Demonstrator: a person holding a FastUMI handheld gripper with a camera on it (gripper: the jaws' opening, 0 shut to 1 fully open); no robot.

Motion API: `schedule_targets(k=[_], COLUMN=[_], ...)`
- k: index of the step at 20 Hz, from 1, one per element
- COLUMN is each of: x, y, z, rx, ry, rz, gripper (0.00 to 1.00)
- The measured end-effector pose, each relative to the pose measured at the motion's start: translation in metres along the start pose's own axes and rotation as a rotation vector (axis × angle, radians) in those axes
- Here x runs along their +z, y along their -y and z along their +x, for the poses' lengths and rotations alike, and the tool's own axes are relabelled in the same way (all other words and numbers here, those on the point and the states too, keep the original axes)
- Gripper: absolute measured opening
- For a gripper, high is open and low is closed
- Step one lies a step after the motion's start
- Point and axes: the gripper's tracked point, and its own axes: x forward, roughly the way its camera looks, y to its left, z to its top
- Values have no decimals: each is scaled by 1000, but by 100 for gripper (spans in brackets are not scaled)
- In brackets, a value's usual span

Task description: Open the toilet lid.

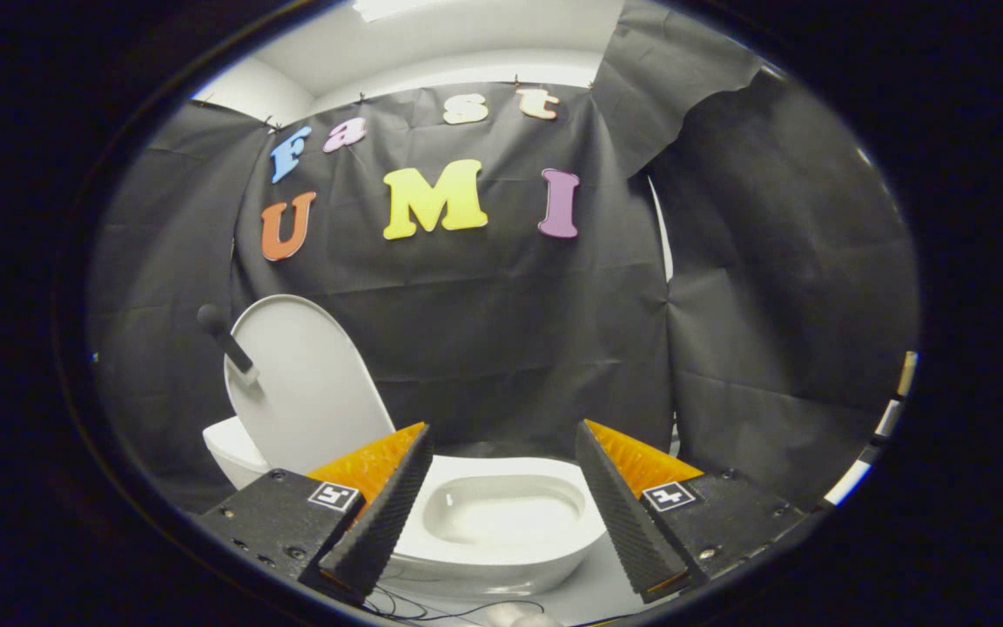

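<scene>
The toilet lid (306, 383) is standing raised, tilted back past upright toward the black cloth wall (510, 331), beyond and to the left of the left finger. A dark handle (225, 338) is sticking out from its left edge near the top. Below it, the toilet bowl (501, 514) is lying exposed, its white rim and basin showing between and just ahead of the two fingers.

The gripper (501, 483) is hovering with its fingers spread wide, holding nothing and touching neither lid nor bowl.

Judging from how things lie, the opening itself is looking done: the lid is resting up and the bowl is uncovered. What is remaining, if anything, is a clean retreat, with the fingers kept apart and drawn away without brushing the lid, since a knock on it could tip it forward again. Whether the lid is leaning on something firm behind it I cannot tell. Some thin cables (432, 605) are trailing on the floor just below the fingers.
</scene>
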Motion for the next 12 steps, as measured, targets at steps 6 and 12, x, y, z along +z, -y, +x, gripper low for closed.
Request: schedule_targets(k=[6,12], x=[-13,-11], y=[4,3], z=[2,4], rx=[-3,-5], ry=[-24,-19], rz=[-11,-22], gripper=[100,100])
